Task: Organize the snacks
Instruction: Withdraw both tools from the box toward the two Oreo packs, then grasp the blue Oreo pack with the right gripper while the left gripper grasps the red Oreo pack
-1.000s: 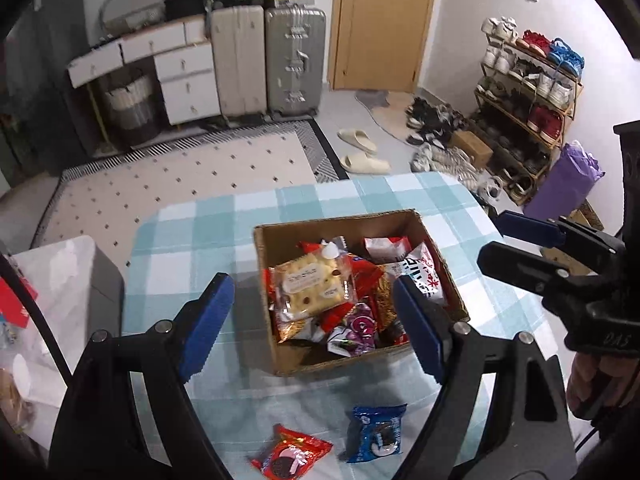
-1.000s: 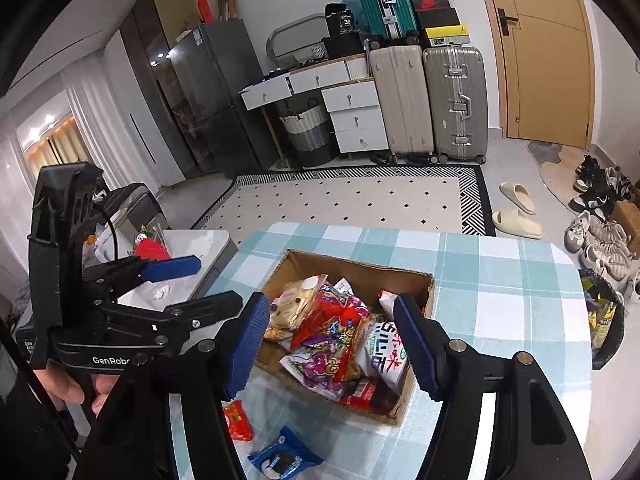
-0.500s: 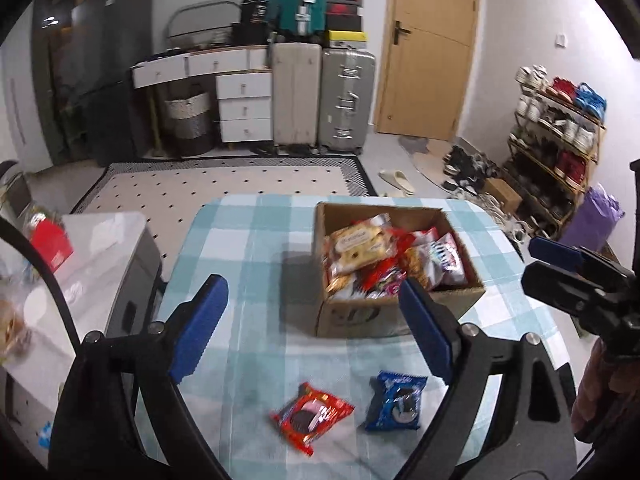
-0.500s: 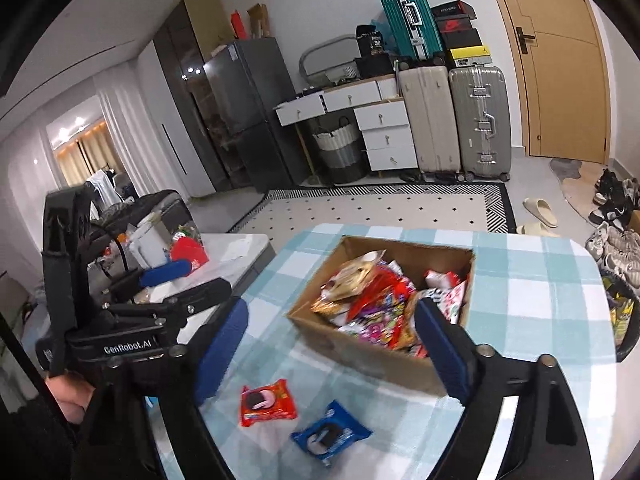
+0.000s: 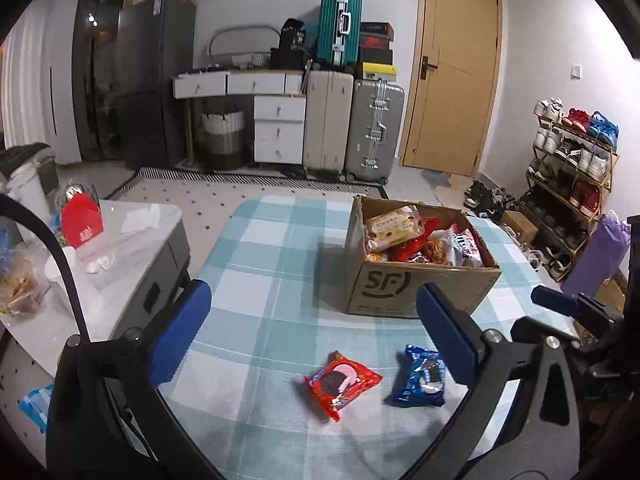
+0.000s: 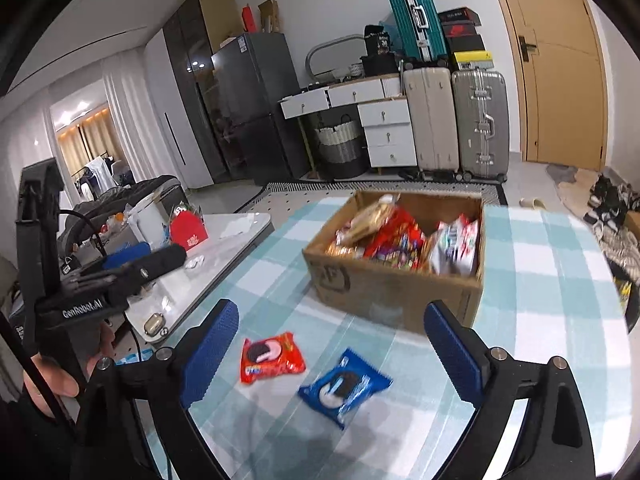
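**Snacks on the checked cloth, both tongs empty**

Snacks fill a cardboard box (image 5: 420, 284) that stands on the worktop (image 5: 272, 264), which is covered by a blue-and-white checked cloth. Biscuit and crisp packets are heaped up to the box's rim; in the right wrist view they are blurred, so their kinds are hard to tell there.

Two packets lie flat on the cloth in front of the box, apart from it. A red cookie packet (image 5: 342, 384) sits to the left, and a blue cookie packet (image 5: 422, 376) lies just beside it to the right; the two do not touch.

The left tongs (image 5: 316, 340) point down at the cloth, their jaws opening and already wide, with nothing pressed between the blue pads. The red packet shows in the gap between them, lower down on the cloth.

The right tongs (image 6: 334, 350) also point down, jaws opening wide and gripping nothing. Both packets show in the gap between their pads.

A hand (image 6: 60, 384) at the left edge of the right wrist view grips the handle of the left tongs.
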Action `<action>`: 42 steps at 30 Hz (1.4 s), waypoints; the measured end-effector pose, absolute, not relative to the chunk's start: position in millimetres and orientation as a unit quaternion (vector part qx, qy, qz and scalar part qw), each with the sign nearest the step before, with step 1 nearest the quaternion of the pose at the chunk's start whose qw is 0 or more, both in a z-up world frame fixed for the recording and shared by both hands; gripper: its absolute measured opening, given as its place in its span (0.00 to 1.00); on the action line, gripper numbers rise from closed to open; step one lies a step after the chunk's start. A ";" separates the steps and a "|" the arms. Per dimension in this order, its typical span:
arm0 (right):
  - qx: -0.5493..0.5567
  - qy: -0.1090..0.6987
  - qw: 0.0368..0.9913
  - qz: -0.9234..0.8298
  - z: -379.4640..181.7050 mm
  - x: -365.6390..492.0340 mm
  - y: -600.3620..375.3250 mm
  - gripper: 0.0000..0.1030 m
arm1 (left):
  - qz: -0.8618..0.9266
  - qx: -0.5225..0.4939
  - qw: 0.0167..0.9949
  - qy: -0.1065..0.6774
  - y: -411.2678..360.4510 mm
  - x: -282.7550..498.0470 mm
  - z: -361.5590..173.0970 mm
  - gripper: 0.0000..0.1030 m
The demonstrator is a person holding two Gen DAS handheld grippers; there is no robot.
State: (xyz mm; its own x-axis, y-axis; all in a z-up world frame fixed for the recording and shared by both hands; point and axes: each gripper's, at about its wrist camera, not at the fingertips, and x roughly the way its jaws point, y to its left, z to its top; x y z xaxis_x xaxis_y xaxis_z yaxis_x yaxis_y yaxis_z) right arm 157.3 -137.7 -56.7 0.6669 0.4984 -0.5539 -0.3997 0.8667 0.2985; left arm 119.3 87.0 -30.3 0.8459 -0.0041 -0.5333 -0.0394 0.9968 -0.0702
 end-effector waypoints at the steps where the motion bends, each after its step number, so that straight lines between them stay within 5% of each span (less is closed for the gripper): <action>1: 0.077 0.325 0.909 0.248 -61.3 155.4 -137.1 0.93 | 0.010 -0.040 0.961 0.275 86.6 116.9 -32.2 0.99; 18: 0.096 0.426 0.868 0.236 -162.1 164.5 -124.1 0.94 | 0.042 -0.023 0.955 0.292 75.5 116.7 -131.1 0.99; 36: 0.077 0.476 0.849 0.218 -197.4 200.1 -90.2 0.94 | 0.033 -0.032 0.956 0.291 81.1 124.1 -154.7 0.99; 42: 0.040 0.472 0.861 0.188 -199.5 207.5 -75.6 0.83 | 0.045 -0.039 0.955 0.291 85.7 123.9 -155.7 0.99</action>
State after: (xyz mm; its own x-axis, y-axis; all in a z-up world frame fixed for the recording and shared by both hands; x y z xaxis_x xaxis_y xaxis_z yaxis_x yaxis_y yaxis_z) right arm 207.5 -75.6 -199.5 0.4843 0.3616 -0.7967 -0.2866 0.9259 0.2460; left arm 123.9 85.7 -155.7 0.8271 0.0632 -0.5585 -0.1090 0.9928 -0.0490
